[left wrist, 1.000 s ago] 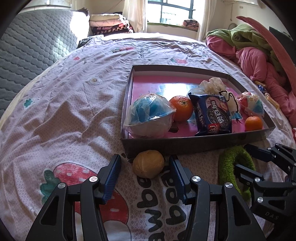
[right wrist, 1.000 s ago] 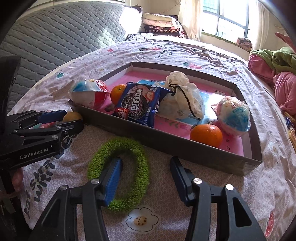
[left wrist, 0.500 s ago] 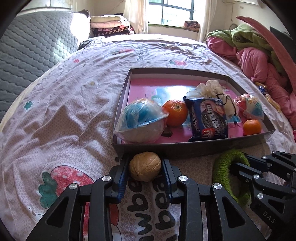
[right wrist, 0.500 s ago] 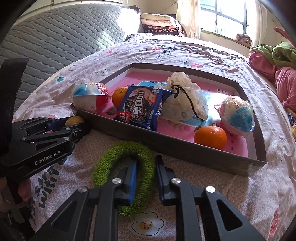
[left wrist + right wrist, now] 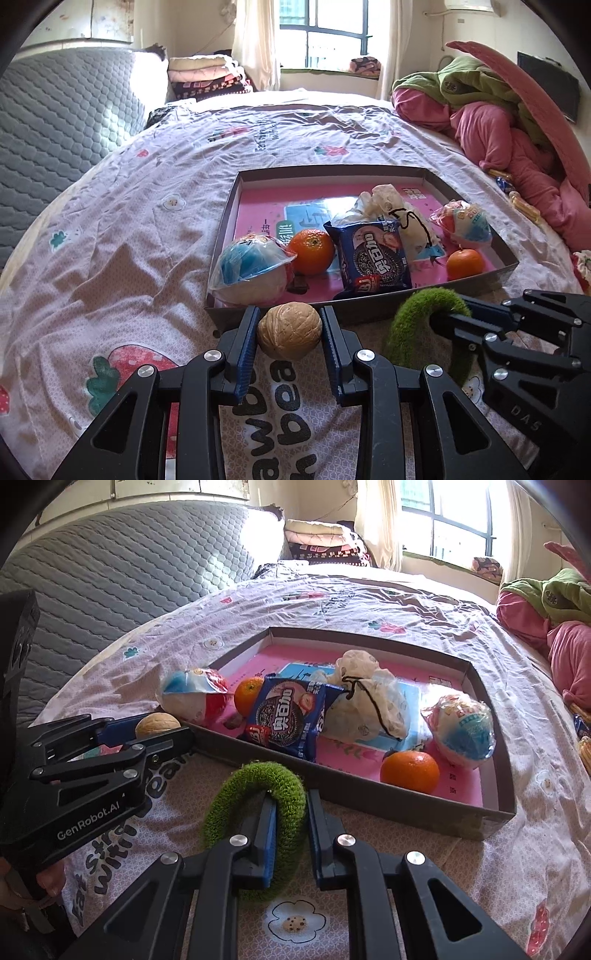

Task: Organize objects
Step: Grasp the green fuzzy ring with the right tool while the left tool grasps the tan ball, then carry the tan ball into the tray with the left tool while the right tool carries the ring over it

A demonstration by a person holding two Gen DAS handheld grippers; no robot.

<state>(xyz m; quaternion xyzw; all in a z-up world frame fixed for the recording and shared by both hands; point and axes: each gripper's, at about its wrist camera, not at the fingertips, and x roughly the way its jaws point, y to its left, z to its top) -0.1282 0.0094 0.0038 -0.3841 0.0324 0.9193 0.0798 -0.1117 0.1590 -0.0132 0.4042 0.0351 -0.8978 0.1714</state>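
Both grips have just closed: the left gripper fingers pinch the walnut, the right gripper fingers clamp the green ring; both are ready for the tray ahead.

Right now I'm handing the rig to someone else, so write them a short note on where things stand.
Left claw: shut on the walnut, just outside the tray's near wall.
Right claw: shut on the green ring, tipped up off the bedsheet beside the tray.
Done: two oranges, cookie pack, drawstring pouch and two wrapped balls lie in the tray.
Left: put walnut and ring into the tray.
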